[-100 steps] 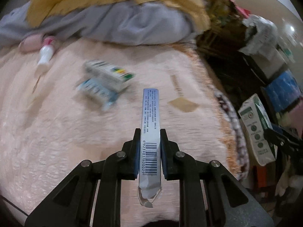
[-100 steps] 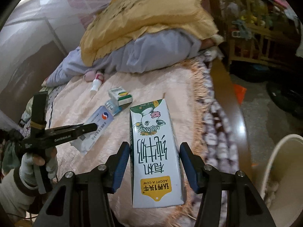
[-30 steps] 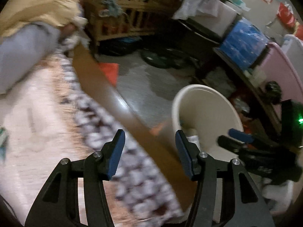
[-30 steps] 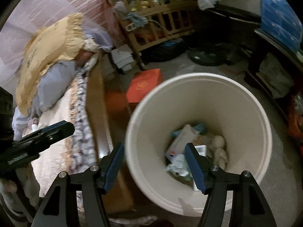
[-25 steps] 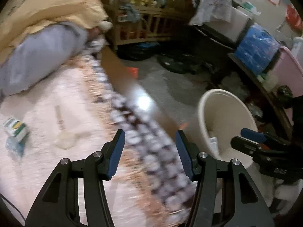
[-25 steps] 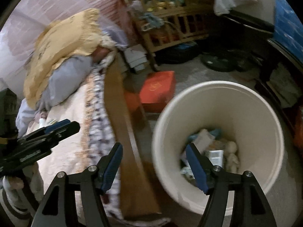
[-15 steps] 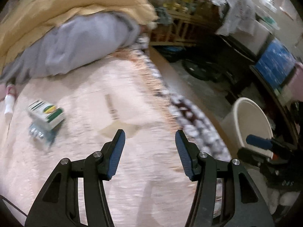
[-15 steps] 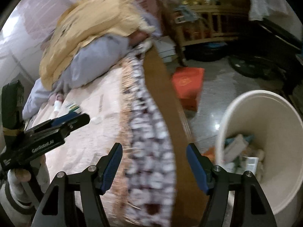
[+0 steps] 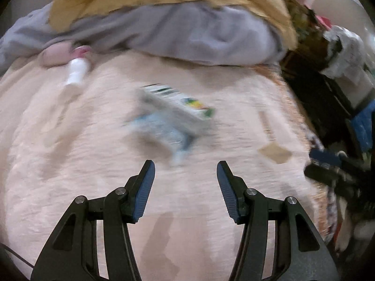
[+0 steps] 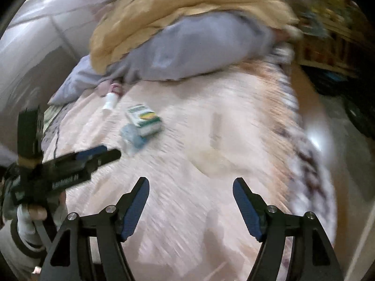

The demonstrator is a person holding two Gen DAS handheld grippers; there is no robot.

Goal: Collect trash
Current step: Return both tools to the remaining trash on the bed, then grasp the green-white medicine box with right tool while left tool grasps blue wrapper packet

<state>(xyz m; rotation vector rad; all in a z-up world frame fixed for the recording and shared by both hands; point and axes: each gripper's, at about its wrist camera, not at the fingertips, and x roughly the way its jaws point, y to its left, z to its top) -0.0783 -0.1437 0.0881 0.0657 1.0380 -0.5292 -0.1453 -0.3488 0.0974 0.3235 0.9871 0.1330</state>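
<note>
Left gripper (image 9: 185, 187) open, empty; right gripper (image 10: 191, 201) empty, jaws just opening wider. Small carton (image 9: 178, 107) on crushed bottle (image 9: 161, 131) at 12 o'clock – white bottle (image 9: 75, 72) at 10, nothing btw.

Small carton (image 9: 180, 104), white with green and yellow print, lies flat on pink bedspread, mid-bed, motion-blurred. Under and beside it, touching: crushed clear-blue plastic bottle (image 9: 161, 131), on its side, cap end toward camera in left wrist view. Same pair in right wrist view: carton (image 10: 144, 118) atop bottle (image 10: 132, 138). White spray bottle (image 9: 76, 71) with pink cap lies on side farther up bed, near grey quilt's edge, well apart from pair.
</note>
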